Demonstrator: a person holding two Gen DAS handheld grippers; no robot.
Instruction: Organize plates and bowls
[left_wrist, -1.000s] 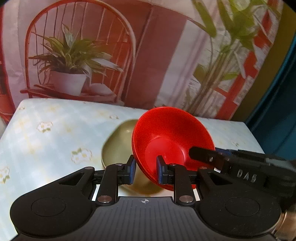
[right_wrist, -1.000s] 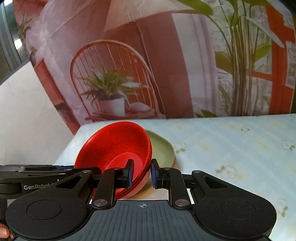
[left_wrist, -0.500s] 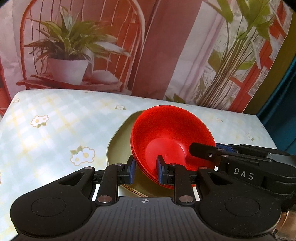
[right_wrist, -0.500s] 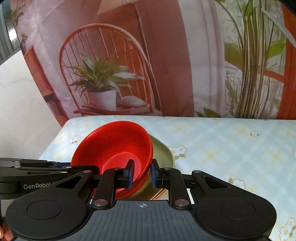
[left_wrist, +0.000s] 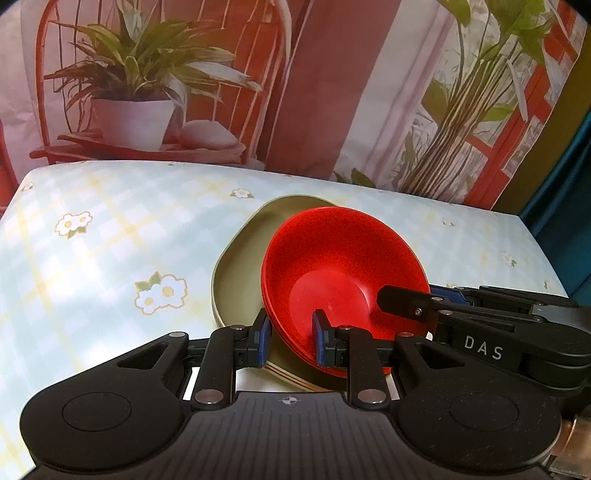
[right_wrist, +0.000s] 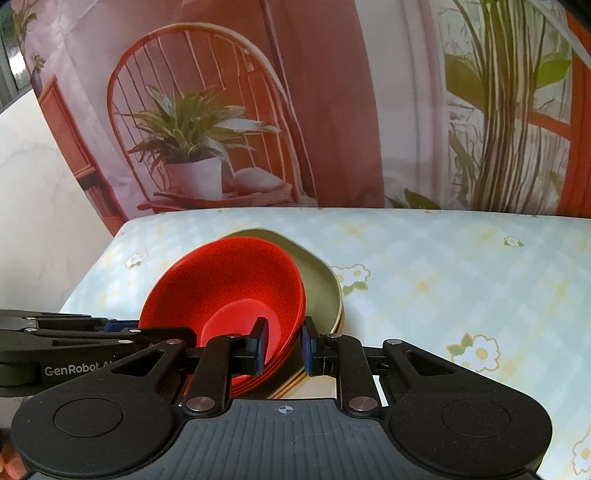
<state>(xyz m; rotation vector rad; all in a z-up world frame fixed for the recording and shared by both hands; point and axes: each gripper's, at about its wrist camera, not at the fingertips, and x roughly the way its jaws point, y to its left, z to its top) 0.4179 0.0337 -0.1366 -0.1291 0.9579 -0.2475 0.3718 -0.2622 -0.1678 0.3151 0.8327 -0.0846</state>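
Observation:
A stack of red bowls (left_wrist: 343, 273) (right_wrist: 225, 280) lies low over a stack of olive-green plates (left_wrist: 240, 273) (right_wrist: 321, 288) on the flowered tablecloth. It leans slightly, and I cannot tell whether it rests fully on the top plate. My left gripper (left_wrist: 290, 341) is shut on the near-left rim of the bowls, one pad inside and one outside. My right gripper (right_wrist: 282, 345) is shut on the near-right rim in the same way. Each gripper shows in the other's view: the right (left_wrist: 413, 299) at the bowls' right side, the left (right_wrist: 122, 328) at their left.
The table (left_wrist: 92, 258) (right_wrist: 461, 277) carries a pale blue and yellow checked cloth with daisies. Behind its far edge hangs a printed backdrop (left_wrist: 314, 92) of a chair, a potted plant and foliage. A white wall (right_wrist: 37, 184) stands past the table's left edge.
Both grippers have come down with the red bowls, which now sit lower and closer over the olive plates. The grips on the rim are unchanged.

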